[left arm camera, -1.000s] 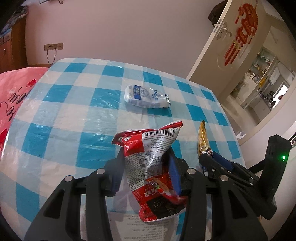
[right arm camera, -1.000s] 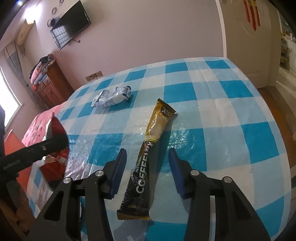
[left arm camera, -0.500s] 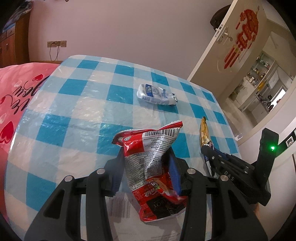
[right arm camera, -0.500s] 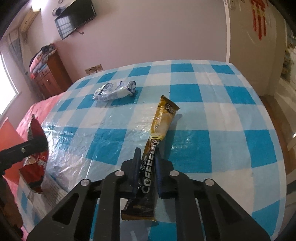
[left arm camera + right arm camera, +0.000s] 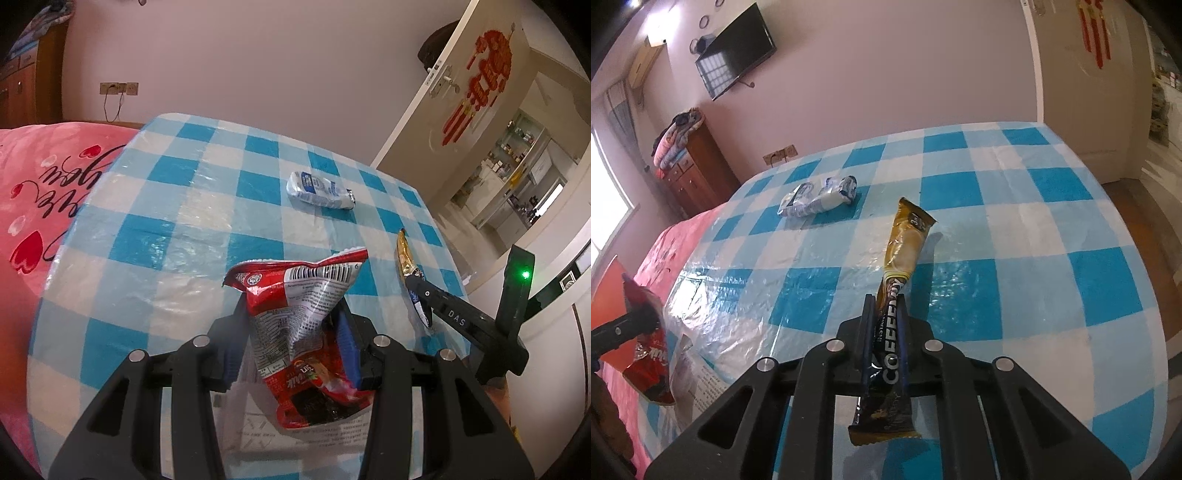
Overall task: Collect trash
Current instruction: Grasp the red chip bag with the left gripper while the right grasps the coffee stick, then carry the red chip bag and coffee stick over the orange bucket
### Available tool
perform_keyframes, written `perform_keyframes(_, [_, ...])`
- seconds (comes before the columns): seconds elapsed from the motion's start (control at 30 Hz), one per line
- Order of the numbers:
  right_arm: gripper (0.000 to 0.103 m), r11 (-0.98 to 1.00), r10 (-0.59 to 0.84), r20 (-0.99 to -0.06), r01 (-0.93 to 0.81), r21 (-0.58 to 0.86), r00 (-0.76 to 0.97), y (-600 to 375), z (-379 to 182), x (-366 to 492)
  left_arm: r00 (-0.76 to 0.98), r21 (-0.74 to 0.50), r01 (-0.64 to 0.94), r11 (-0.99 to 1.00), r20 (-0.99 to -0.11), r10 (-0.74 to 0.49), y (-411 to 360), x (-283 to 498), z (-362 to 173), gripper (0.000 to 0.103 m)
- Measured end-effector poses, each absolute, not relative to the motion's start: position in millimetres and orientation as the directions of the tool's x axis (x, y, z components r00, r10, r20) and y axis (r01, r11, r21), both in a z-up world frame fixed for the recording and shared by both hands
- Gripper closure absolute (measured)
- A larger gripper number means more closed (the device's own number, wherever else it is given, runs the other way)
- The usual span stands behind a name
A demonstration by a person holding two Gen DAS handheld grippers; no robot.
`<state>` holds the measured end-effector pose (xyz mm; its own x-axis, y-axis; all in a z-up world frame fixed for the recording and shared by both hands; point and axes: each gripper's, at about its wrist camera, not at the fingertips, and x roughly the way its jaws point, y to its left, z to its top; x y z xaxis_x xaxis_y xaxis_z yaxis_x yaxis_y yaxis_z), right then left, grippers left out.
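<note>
Left gripper (image 5: 291,332): clamped on the red bag (image 5: 299,325), its blue pads pressing the crumpled foil from both sides.
Red bag: upright between the fingers, barcode end on top, lower end hanging over a printed sheet (image 5: 295,439) at the near table edge; from the right wrist view it shows at far left (image 5: 646,354).
Right gripper (image 5: 886,314): pressed together on the coffee stick (image 5: 901,258), gripping its dark lower half.
Coffee stick: slanting away from the gripper, gold end forward; whether that tip touches the cloth or hangs just over it is hard to tell. In the left view only its gold end (image 5: 404,254) shows ahead of the right gripper (image 5: 415,291).
White pack (image 5: 319,190): lying flat and crumpled on the checked cloth (image 5: 166,206), well beyond both grippers, untouched; also seen at (image 5: 818,195).
Pink blanket (image 5: 40,184): beside the table's left edge.
</note>
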<state>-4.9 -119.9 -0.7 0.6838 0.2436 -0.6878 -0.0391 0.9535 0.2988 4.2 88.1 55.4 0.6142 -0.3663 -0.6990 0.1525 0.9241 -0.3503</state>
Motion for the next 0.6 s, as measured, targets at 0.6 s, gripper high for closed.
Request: perform_keyframes(0.6, [0.092, 0.922, 0.307, -0.651, -0.048, 0.384, 0.694, -115.7, 24.3, -45.3, 0.672, -0.378, 0.154, 0.913, -0.637, -0.377, 125.9, -37.2, 87.2, 0.058])
